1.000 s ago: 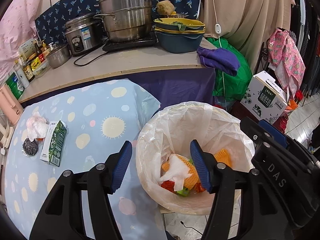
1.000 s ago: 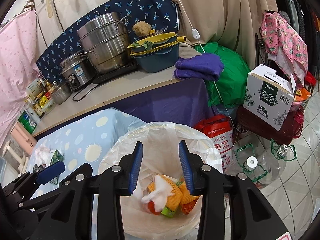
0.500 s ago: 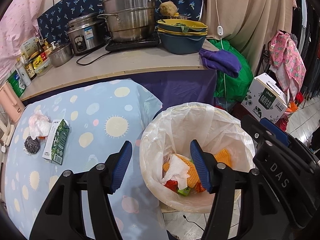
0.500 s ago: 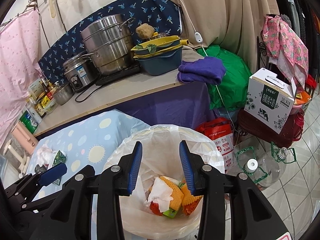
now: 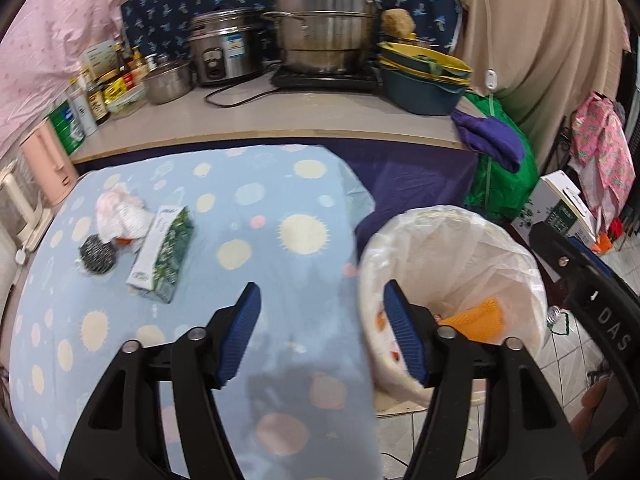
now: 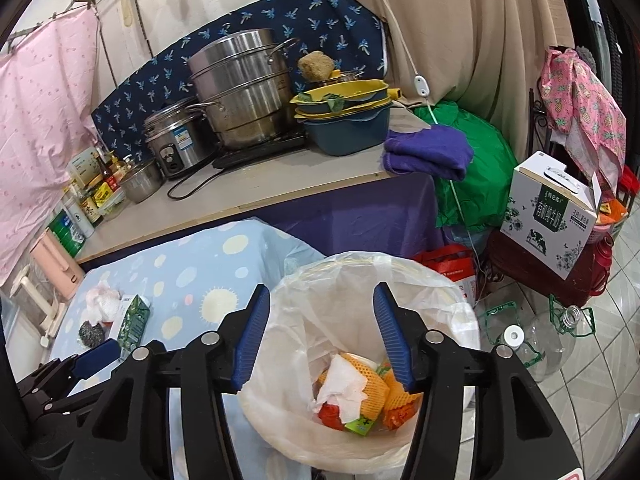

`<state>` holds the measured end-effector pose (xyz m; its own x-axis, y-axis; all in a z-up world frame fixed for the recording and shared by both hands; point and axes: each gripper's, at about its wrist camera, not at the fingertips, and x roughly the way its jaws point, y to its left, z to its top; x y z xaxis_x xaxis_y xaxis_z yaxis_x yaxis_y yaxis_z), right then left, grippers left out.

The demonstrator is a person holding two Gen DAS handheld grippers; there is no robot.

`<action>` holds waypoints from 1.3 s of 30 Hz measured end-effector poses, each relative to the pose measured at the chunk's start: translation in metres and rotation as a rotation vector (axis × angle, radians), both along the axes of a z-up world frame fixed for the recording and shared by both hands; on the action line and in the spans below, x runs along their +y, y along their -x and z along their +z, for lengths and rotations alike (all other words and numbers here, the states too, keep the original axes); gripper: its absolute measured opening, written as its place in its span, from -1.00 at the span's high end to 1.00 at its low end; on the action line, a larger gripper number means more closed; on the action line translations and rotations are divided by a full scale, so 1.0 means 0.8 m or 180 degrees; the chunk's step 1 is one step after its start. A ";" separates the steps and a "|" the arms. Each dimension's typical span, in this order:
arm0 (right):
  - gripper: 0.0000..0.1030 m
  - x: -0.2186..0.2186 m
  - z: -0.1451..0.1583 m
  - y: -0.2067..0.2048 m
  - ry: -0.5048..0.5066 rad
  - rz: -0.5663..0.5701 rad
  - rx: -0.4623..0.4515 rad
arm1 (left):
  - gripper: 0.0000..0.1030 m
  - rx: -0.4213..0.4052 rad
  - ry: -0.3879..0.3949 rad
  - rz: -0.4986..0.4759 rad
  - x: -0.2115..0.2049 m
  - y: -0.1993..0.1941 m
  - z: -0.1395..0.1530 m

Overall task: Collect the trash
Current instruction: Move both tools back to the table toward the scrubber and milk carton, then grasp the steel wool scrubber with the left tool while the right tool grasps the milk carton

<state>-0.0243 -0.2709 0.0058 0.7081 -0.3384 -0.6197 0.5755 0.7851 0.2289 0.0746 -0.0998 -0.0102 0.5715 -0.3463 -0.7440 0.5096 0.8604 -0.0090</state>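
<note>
A round trash bin (image 6: 460, 320) lined with a thin white plastic bag stands on the tiled floor, just beside the edge of a low table with a blue spotted cloth (image 5: 280, 208). Inside the bin lie a crumpled white tissue (image 6: 344, 384), orange foam netting (image 6: 376, 380), something red and a small green wrapper.

The right gripper (image 6: 320, 332) hangs over the bin with its jaws apart and nothing between them; they have just been opening. The left gripper (image 5: 320, 336) is over the table edge next to the bin, jaws wide, also just opening and empty.

Well apart from it on the cloth lie 3 pieces of trash: a green carton (image 5: 164, 256), a wad of tissue (image 5: 120, 216) and a steel scourer (image 5: 96, 256). The cloth between them and the left gripper is bare.
</note>
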 end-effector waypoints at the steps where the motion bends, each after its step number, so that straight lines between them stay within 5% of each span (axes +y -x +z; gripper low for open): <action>1: -0.06 0.007 0.000 -0.005 0.0006 0.0029 0.0008 | -0.37 -0.0009 0.0007 0.0060 0.011 -0.003 0.000; 23: -0.53 0.236 -0.027 -0.155 0.0086 0.1065 0.0244 | -0.71 0.0023 -0.0055 0.1445 0.283 -0.099 -0.021; 39: -0.57 0.305 -0.097 -0.283 -0.0068 0.1163 0.0592 | -0.73 0.0159 0.0070 0.1805 0.361 -0.175 -0.048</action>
<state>0.2020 -0.0267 -0.0719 0.6547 -0.0710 -0.7526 0.2926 0.9418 0.1657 0.2144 0.1888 -0.0487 0.6369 -0.0111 -0.7709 -0.0335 0.9986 -0.0421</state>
